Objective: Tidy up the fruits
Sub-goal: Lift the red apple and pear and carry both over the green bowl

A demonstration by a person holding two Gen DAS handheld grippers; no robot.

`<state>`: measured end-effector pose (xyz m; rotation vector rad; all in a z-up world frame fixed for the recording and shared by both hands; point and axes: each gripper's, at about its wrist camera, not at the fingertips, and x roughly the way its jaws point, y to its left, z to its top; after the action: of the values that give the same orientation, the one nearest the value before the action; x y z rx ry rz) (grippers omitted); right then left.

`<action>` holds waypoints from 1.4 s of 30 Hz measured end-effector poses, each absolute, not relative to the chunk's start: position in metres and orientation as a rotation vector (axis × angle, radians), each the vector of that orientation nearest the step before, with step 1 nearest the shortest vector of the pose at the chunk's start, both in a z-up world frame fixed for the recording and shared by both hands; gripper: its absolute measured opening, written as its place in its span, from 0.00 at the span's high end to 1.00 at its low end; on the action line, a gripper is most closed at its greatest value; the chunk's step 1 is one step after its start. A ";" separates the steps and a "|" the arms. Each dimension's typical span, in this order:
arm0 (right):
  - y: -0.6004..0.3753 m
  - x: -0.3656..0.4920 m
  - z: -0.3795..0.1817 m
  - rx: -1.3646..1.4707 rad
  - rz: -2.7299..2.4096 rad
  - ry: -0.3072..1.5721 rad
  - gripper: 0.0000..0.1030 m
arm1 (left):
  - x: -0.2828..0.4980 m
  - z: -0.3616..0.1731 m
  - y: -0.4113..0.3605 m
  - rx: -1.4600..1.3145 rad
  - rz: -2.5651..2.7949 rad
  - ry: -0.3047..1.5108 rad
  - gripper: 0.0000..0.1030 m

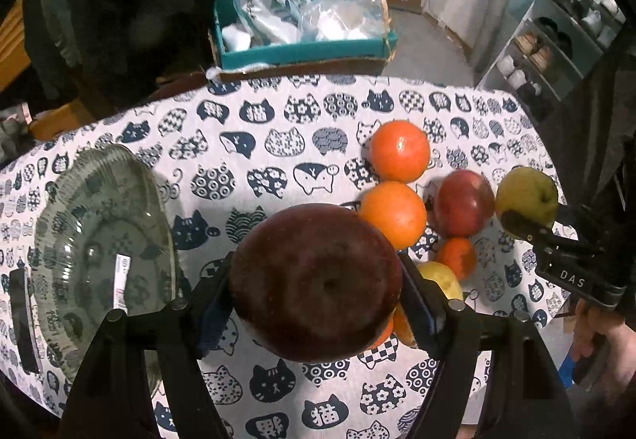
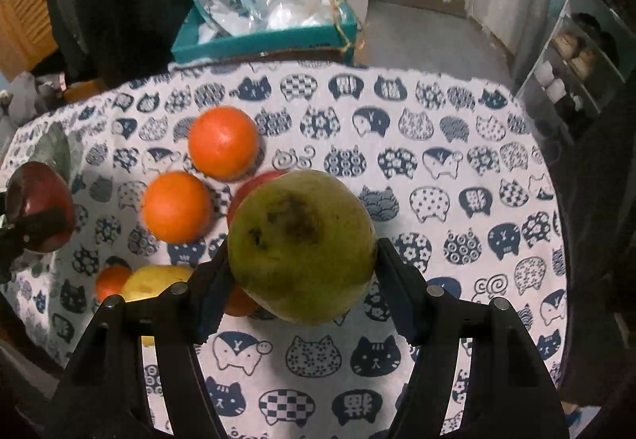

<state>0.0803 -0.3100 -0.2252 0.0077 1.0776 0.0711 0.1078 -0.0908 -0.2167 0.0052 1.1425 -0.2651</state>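
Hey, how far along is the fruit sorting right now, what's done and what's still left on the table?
Done: nothing visible yet; the glass bowl holds no fruit. In hand: the left gripper clamps a dark red apple, and the right gripper clamps a green apple. Left: two oranges, a red apple and several smaller fruits on the cat-print tablecloth.

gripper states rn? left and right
Left hand-held gripper: closed on the dark red apple.
Right hand-held gripper: closed on the green apple.
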 end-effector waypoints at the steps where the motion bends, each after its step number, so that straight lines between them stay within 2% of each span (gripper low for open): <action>1: -0.309 0.079 -0.221 0.009 0.076 1.068 0.35 | 0.106 -0.212 -0.090 0.007 -0.263 1.130 0.25; 25: -0.263 0.055 -0.116 0.009 0.183 0.833 0.35 | 0.070 -0.124 -0.045 -0.033 -0.216 0.904 0.25; 42: -0.199 0.063 -0.074 -0.007 0.299 0.746 0.35 | 0.052 -0.087 0.023 -0.086 -0.112 0.799 0.25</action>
<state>0.0625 -0.1993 -0.0736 -0.0070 0.7463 0.2994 0.0521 0.0229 -0.0866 -0.0856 0.7990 -0.1122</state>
